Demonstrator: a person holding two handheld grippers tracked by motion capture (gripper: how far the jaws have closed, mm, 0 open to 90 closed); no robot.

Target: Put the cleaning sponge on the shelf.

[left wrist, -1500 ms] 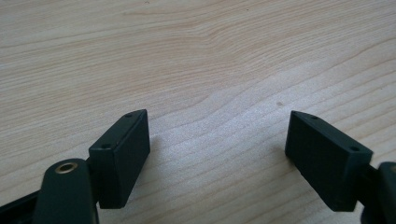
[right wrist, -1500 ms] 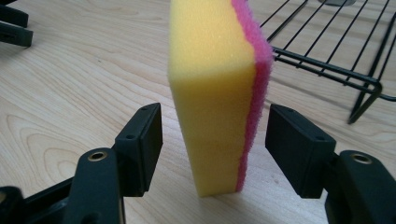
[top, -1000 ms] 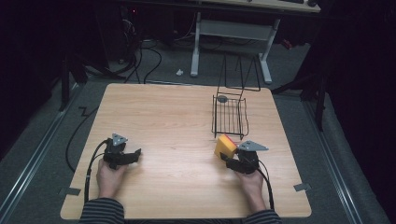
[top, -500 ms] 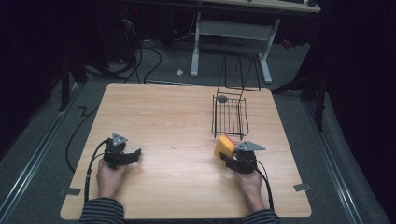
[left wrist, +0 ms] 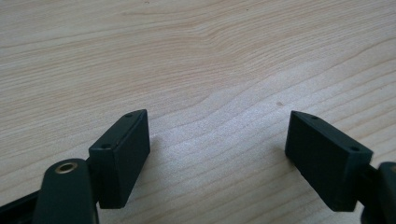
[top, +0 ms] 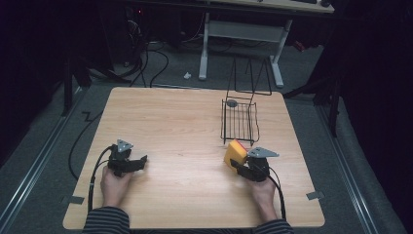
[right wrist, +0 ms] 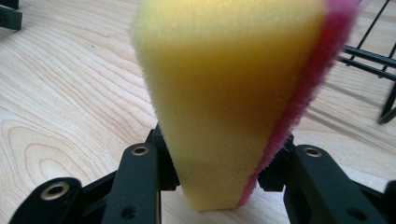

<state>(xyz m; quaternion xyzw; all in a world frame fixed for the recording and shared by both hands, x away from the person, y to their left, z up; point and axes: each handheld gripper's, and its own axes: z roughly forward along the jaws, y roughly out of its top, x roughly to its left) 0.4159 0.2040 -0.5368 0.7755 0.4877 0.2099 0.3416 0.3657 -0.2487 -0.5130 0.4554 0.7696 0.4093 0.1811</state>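
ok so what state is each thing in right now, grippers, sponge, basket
left tongs: open, nothing between them, low over the bare table
right tongs: shut on the sponge
sponge: yellow with a pink side, pinched at its lower end, standing up out of the tongs
wire basket: upright on the table, a small grey round thing at its far end, sponge just outside its near end

Wire basket (top: 239, 121) blocks far right; table (top: 165, 122) open
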